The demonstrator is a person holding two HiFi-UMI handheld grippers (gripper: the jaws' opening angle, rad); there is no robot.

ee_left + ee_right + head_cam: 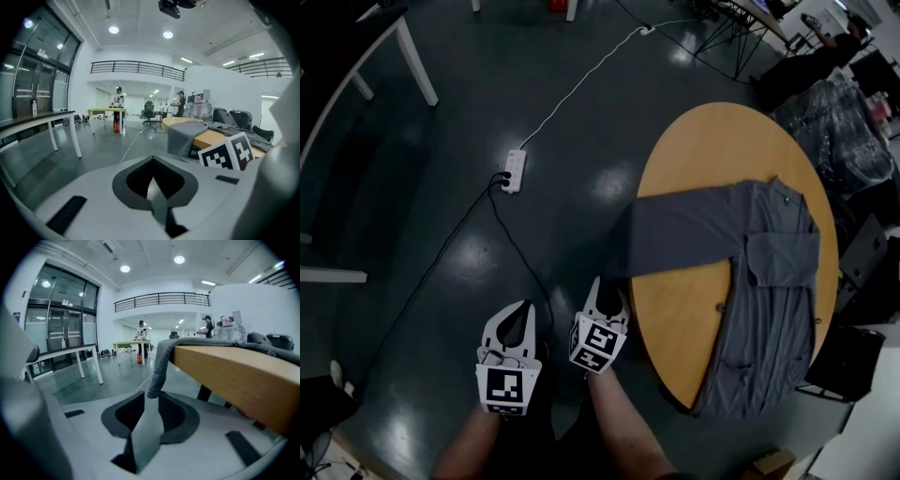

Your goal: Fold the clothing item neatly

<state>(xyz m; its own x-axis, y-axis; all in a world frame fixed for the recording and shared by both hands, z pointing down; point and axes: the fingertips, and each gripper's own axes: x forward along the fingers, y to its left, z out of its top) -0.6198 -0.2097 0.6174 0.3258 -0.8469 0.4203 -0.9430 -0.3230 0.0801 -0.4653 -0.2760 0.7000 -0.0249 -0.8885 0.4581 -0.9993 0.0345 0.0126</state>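
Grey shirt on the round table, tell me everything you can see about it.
The grey shirt is soft, thin-looking cloth with a collar and what looks like a chest pocket. It lies flat on the round wooden table, its hem spilling over the near edge. One long sleeve stretches sideways and hangs off the table's edge, its end at the right gripper's open fingers, not gripped.

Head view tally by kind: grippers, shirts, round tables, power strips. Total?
Grippers: 2 (left gripper, right gripper)
Grey shirt: 1
Round wooden table: 1
Power strip: 1
Total: 5
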